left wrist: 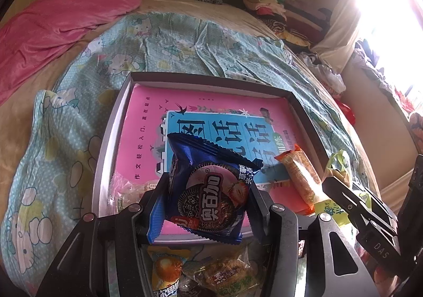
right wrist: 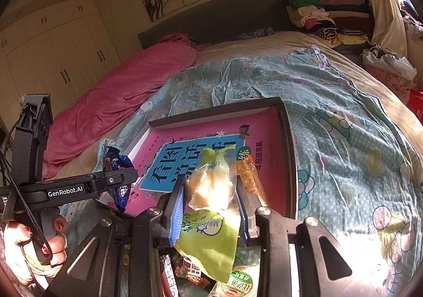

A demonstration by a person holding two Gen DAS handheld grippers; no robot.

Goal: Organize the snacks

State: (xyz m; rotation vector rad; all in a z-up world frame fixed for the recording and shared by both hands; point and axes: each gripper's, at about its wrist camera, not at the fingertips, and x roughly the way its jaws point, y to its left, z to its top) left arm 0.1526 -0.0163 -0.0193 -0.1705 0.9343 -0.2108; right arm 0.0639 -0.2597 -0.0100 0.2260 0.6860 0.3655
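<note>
Left hand-held gripper (left wrist: pixel 208 199), stamped "GenRobot.AI", pinches a blue 奥百加 cookie packet (left wrist: pixel 208 191); right hand-held gripper (right wrist: pixel 211 199) pinches a green snack bag (right wrist: pixel 211 217) at 6 o'clock over the pink book (left wrist: pixel 206 122).

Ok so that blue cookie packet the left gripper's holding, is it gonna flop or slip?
The blue cookie packet looks like thin glossy film, so probably slippery. Its crimped top stands up unsupported above the left gripper, suggesting it is light and puffed rather than limp. The cookie inside may crack if squeezed hard.
</note>
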